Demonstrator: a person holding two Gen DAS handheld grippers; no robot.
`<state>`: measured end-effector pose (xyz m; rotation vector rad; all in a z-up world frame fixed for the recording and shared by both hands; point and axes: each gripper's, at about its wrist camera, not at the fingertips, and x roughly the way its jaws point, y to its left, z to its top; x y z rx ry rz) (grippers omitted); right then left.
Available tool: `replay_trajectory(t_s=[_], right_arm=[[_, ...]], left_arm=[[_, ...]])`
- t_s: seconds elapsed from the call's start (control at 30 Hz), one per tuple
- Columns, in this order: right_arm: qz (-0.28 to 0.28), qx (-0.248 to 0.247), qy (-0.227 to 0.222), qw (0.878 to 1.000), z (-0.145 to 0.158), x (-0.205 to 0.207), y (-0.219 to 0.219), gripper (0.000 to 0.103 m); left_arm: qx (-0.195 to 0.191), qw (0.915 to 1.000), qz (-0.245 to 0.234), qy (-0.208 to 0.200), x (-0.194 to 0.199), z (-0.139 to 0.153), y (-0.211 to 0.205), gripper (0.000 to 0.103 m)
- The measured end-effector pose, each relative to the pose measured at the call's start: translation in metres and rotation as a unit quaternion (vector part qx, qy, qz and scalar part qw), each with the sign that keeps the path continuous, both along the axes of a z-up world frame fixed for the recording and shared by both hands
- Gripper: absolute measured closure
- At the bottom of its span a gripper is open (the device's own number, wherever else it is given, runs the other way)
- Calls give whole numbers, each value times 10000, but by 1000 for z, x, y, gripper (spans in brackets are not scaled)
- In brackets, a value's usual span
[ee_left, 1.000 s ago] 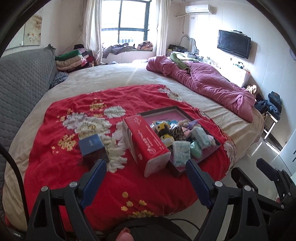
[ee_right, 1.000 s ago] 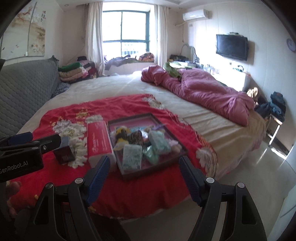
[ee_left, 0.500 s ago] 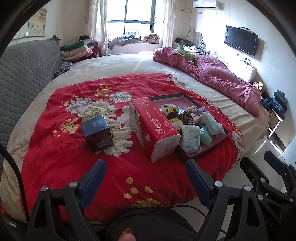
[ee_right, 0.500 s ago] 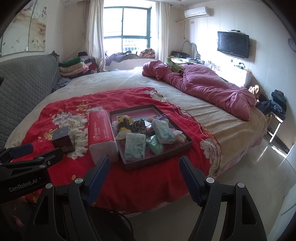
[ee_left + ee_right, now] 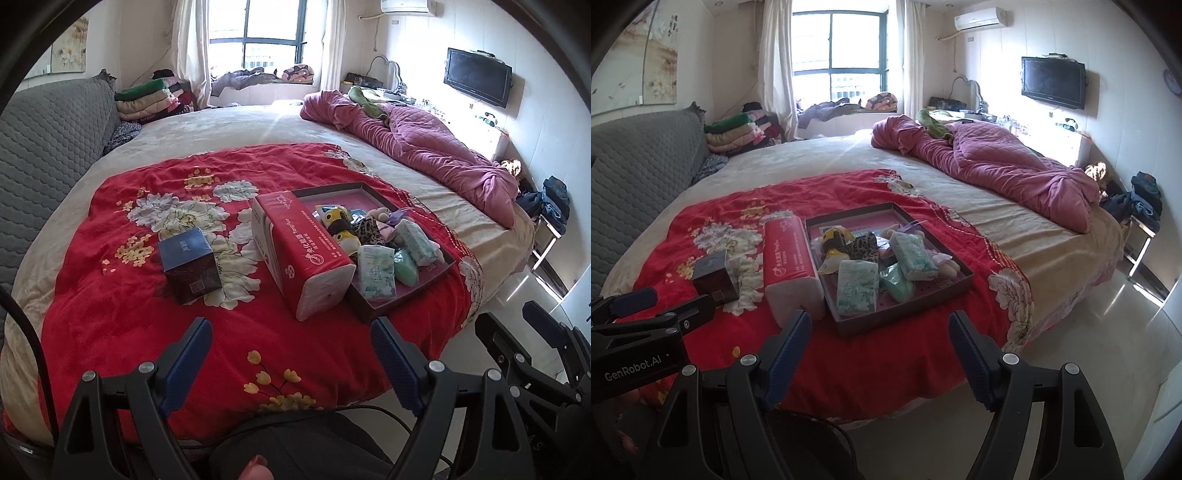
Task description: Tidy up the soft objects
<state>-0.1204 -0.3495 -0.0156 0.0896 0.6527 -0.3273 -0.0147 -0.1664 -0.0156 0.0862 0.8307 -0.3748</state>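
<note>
A shallow dark tray (image 5: 436,275) (image 5: 923,295) with a pink floor lies on a red floral blanket (image 5: 110,295) (image 5: 701,221) on the bed. It holds several soft items: tissue packs (image 5: 375,271) (image 5: 857,282), a green pouch (image 5: 897,284), a yellow-and-black plush (image 5: 338,221), a leopard-print piece (image 5: 862,247). A red tissue pack (image 5: 299,243) (image 5: 788,258) lies against the tray's left side. A dark blue box (image 5: 188,264) (image 5: 714,278) stands further left. My left gripper (image 5: 291,354) is open and empty, short of the red pack. My right gripper (image 5: 879,343) is open and empty, short of the tray.
A crumpled pink quilt (image 5: 424,155) (image 5: 997,162) lies on the bed's far right. A grey quilted headboard (image 5: 44,136) stands at left with folded clothes (image 5: 147,99) behind it. A chair with clothes (image 5: 1141,206) stands on the floor at right. The bed edge is just below both grippers.
Both grippers have risen and tilted down a little over the bed edge, so more of the blanket shows. Both stay open. Nothing on the bed has moved.
</note>
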Motion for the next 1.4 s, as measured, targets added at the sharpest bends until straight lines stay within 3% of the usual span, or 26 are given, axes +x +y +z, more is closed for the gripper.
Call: replay_trajectory(t_s=[1.4], right_arm=[[86,-71,53,9999,-5,1,6,25]], left_arm=[[-7,10000,25,-52,-3,-2,2,16]])
